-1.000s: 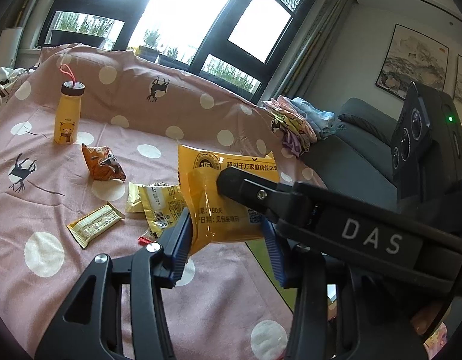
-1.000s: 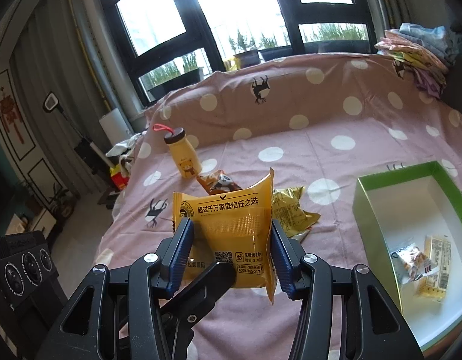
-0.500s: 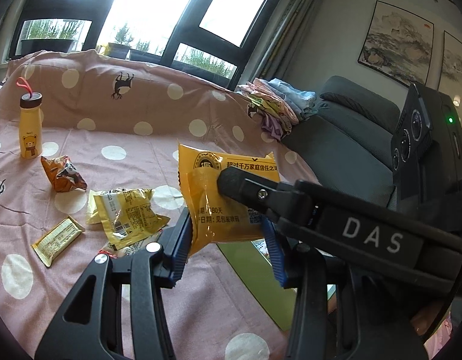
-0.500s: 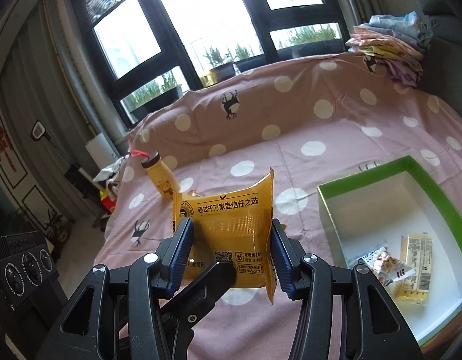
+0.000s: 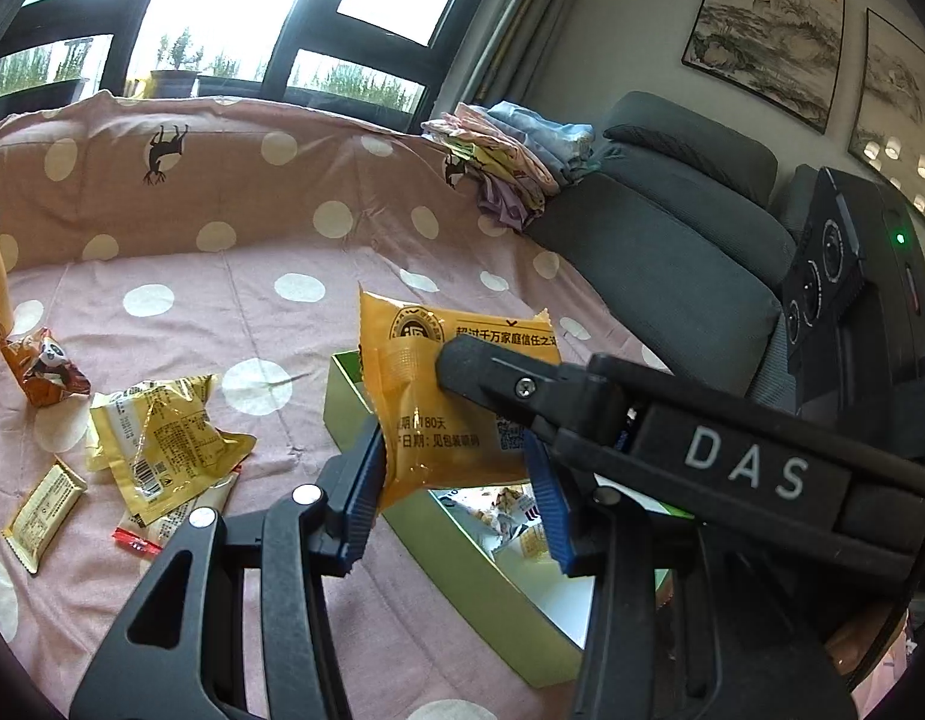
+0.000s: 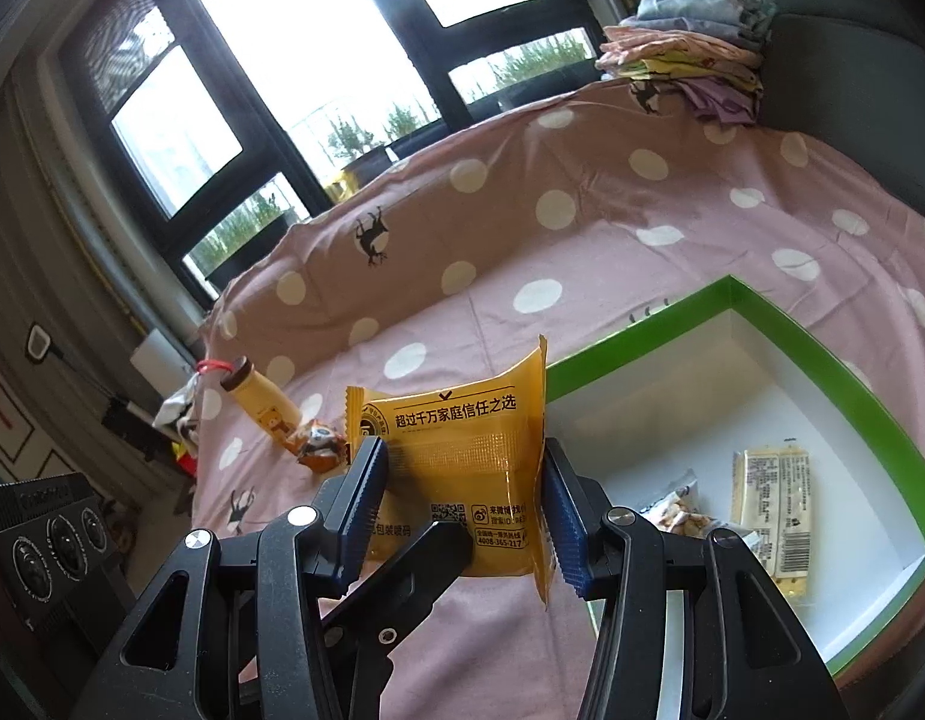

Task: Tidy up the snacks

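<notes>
A yellow snack packet [image 5: 438, 444] [image 6: 456, 450] hangs in the air, held from two sides. My left gripper [image 5: 453, 498] is shut on its lower part. My right gripper [image 6: 465, 504] is shut across its width, and one of its black fingers [image 5: 522, 384] lies across the packet in the left wrist view. Right behind and below the packet lies a green-rimmed white box [image 5: 462, 558] [image 6: 642, 330], holding a pale bar [image 6: 774, 510] and a small snack bag [image 6: 672, 516]. Left on the pink spotted cover are a crumpled yellow packet [image 5: 156, 444], an orange panda packet [image 5: 42, 366] and a bar [image 5: 42, 507].
A yellow bottle [image 6: 264, 408] stands at the far left of the cover. Folded clothes [image 5: 510, 162] [image 6: 690, 60] are stacked at the cover's back right corner beside a grey sofa [image 5: 672, 252]. Windows run along the back wall.
Both grippers have carried the yellow packet to the right, away from the loose snacks. The green box, off to the right before, now lies just behind and under the packet. Both grips are unchanged.
</notes>
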`<state>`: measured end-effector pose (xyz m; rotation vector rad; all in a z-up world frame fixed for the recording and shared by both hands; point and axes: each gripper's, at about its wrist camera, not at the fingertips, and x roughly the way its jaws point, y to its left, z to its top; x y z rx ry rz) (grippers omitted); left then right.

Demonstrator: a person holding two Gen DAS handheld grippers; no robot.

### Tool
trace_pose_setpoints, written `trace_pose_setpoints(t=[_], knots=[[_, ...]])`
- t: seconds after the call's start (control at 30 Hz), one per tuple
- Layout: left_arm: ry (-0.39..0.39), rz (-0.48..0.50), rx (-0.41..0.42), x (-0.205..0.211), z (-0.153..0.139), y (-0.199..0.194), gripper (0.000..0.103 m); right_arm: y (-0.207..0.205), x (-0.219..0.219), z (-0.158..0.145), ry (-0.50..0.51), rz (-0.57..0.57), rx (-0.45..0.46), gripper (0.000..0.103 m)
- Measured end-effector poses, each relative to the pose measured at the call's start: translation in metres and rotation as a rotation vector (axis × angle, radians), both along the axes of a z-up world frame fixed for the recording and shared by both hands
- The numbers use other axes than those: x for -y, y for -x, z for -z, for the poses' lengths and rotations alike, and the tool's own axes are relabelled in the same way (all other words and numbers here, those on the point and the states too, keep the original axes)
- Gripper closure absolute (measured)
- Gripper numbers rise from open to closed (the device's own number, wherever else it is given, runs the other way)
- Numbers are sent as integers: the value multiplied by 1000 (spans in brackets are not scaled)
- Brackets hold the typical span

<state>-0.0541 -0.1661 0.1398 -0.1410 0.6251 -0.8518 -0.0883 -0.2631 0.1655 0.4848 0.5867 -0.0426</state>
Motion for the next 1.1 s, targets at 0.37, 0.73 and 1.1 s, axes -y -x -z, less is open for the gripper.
trace_pose_setpoints(t=[0.37,0.73,1.1], knots=[[-45,98,-45,37,10,-9,58,9,36,12,-46,105,-36,50],[-96,137,-95,59,19,-13,58,9,60,25,-100,151,-83,50],[-142,168,-157,80,32,-21,58,8,80,41,-151,192,-142,50]])
